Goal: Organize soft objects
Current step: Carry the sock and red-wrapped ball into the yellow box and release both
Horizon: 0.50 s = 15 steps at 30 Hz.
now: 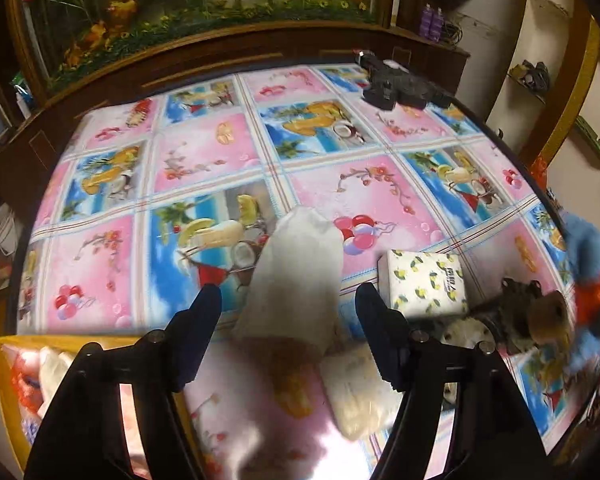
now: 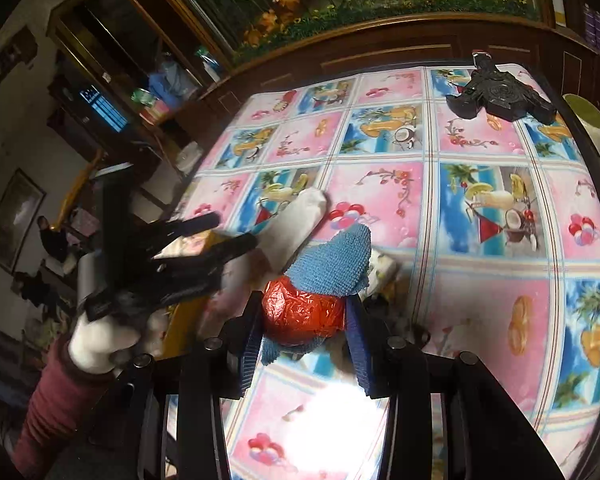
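The right gripper (image 2: 305, 322) is clamped on a ball wrapped in crinkled red foil (image 2: 300, 312), with a blue terry cloth (image 2: 334, 260) draped over the ball's far side and poking out beneath it; the bundle hangs above the near part of the tablecloth (image 2: 480, 272). The cloth's pointed flap aims away from the camera, toward the white sock.

The white sock (image 1: 300, 268) is a pale, soft tube lying on the tablecloth, its long axis running from near the yellow box toward the table's far edge, rounded end farthest away. The left gripper (image 1: 288, 296) stands wide, one finger either side of the sock's near half, not pressing it.

Right of the sock sits a lemon-printed tissue pack (image 1: 424, 284) (nearly touching a small brown plush (image 1: 540, 312)). The yellow box (image 1: 4, 380), at the table's near left corner, holds red and white soft items, too blurred to name.
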Each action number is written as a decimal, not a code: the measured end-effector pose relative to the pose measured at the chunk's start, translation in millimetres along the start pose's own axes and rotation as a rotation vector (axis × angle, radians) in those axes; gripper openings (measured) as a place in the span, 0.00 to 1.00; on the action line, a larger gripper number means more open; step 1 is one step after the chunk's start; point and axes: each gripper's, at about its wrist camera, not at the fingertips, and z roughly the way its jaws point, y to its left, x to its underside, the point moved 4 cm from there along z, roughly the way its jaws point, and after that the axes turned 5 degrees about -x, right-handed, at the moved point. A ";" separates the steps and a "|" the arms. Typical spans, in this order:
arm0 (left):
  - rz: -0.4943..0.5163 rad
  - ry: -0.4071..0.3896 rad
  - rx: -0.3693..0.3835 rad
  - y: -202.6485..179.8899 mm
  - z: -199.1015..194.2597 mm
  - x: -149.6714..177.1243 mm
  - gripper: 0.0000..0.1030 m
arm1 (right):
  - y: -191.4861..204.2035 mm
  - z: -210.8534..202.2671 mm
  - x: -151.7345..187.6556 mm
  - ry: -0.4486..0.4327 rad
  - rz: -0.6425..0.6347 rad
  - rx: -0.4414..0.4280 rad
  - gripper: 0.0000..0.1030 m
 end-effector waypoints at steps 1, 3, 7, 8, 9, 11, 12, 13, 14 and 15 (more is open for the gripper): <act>0.016 0.012 -0.013 -4.3 9.7 -2.8 0.67 | -1.7 -4.9 6.4 -0.002 0.003 -0.004 0.37; 0.054 0.028 -0.033 -13.8 27.3 -7.5 0.67 | -5.9 -14.9 17.6 -0.006 0.009 -0.006 0.38; 0.053 0.098 -0.048 -22.2 66.2 -12.7 0.73 | -15.6 -27.8 28.5 -0.016 0.025 -0.003 0.38; 0.030 0.091 -0.032 -21.4 69.1 -13.0 0.75 | -19.2 -29.5 30.4 -0.017 0.028 0.000 0.38; 0.014 0.092 -0.016 -20.3 70.1 -12.8 0.75 | -19.5 -27.9 31.1 -0.017 0.032 0.001 0.38; -0.003 0.085 0.010 -17.2 67.4 -11.6 0.55 | -22.3 -23.4 32.5 -0.015 0.046 -0.005 0.38; -0.003 0.082 0.019 -15.0 64.4 -11.4 0.28 | -24.3 -20.3 33.4 -0.015 0.055 -0.010 0.38; -0.016 0.091 0.039 -10.8 61.3 -10.4 0.24 | -25.4 -17.4 33.9 -0.015 0.064 -0.015 0.38; -0.050 0.087 0.064 -4.4 55.3 -8.7 0.23 | -27.0 -14.2 34.5 -0.015 0.075 -0.025 0.38; -0.074 0.070 0.078 1.6 47.2 -6.1 0.23 | -25.6 -12.6 33.6 -0.028 0.079 -0.019 0.39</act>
